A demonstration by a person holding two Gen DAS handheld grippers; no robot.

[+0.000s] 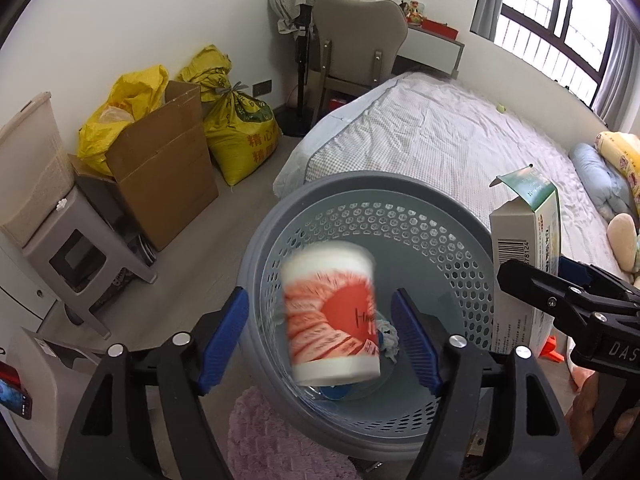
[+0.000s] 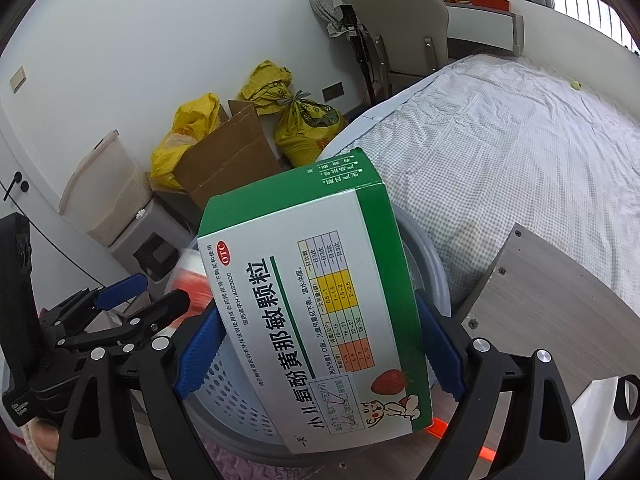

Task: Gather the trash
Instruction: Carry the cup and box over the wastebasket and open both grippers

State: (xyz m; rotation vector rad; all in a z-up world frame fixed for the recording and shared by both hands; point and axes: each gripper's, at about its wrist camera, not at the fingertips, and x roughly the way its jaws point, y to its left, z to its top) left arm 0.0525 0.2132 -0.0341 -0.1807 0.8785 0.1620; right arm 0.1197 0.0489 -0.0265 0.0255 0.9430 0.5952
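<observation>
A grey perforated waste basket [image 1: 360, 184] stands on the floor below both grippers. My left gripper [image 1: 319, 294] is open over its mouth. A red-and-white paper cup [image 1: 332, 316], blurred, hangs between the blue pads and touches neither. Crumpled white paper [image 1: 390, 340] lies at the basket's bottom. My right gripper [image 2: 318, 308] is shut on a green-and-white medicine box [image 2: 320, 300], tilted over the basket's [image 2: 224, 396] right rim. The left wrist view shows the box [image 1: 520, 256] and right gripper [image 1: 560, 292] at the right. The left gripper [image 2: 120, 300] shows at lower left in the right wrist view.
A bed [image 1: 440, 132] runs behind and right of the basket. A cardboard box [image 1: 160, 172], yellow sacks [image 1: 240, 136] and a grey stool [image 1: 68, 252] line the left wall. A chair [image 1: 352, 48] stands at the back. A pink rug [image 1: 264, 440] lies in front; a wooden panel [image 2: 540, 300] is at right.
</observation>
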